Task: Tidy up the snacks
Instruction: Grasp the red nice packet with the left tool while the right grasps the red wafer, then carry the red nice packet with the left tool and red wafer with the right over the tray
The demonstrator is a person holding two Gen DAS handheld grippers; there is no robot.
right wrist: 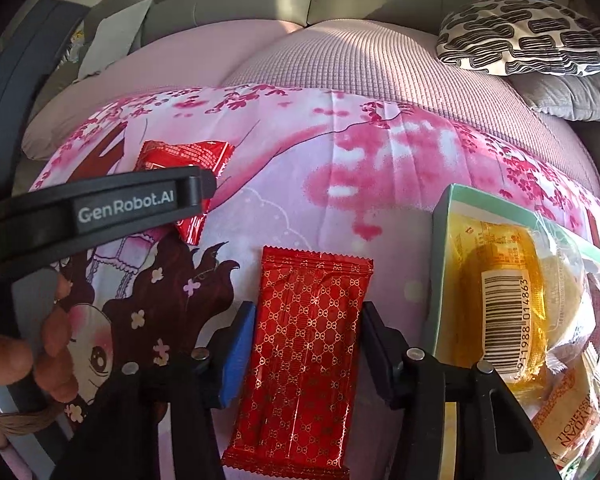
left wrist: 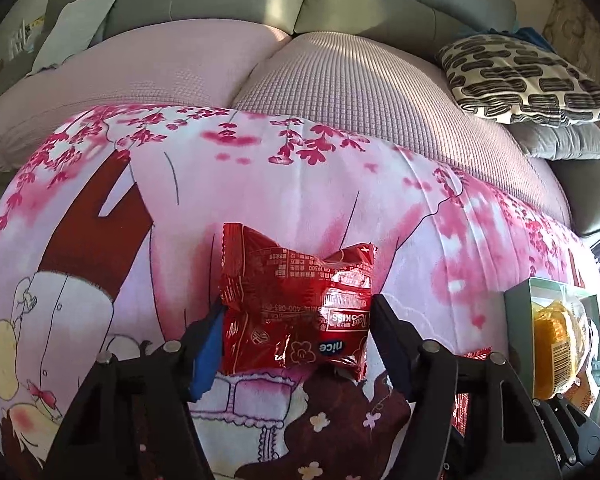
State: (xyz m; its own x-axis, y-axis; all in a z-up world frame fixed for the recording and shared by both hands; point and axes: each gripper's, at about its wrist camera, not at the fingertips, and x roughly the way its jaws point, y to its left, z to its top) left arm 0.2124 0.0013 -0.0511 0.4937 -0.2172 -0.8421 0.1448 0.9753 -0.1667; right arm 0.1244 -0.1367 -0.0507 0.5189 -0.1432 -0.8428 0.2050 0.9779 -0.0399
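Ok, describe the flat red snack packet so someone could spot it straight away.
On the pink cartoon-print blanket, left of the green box of yellow-wrapped snacks, lies a flat rectangular red foil packet. Unlike the crumpled red wrapper farther back, it is smooth with a gold lattice pattern.

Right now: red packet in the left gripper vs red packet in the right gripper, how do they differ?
The crumpled red packet between the left gripper pads is puffy, pinched at its middle, with printed text and a "nice" logo. The flat red packet between the right gripper pads is long, smooth, covered in a gold lattice pattern. Both are shiny red foil with crimped ends, lying on the pink floral blanket.
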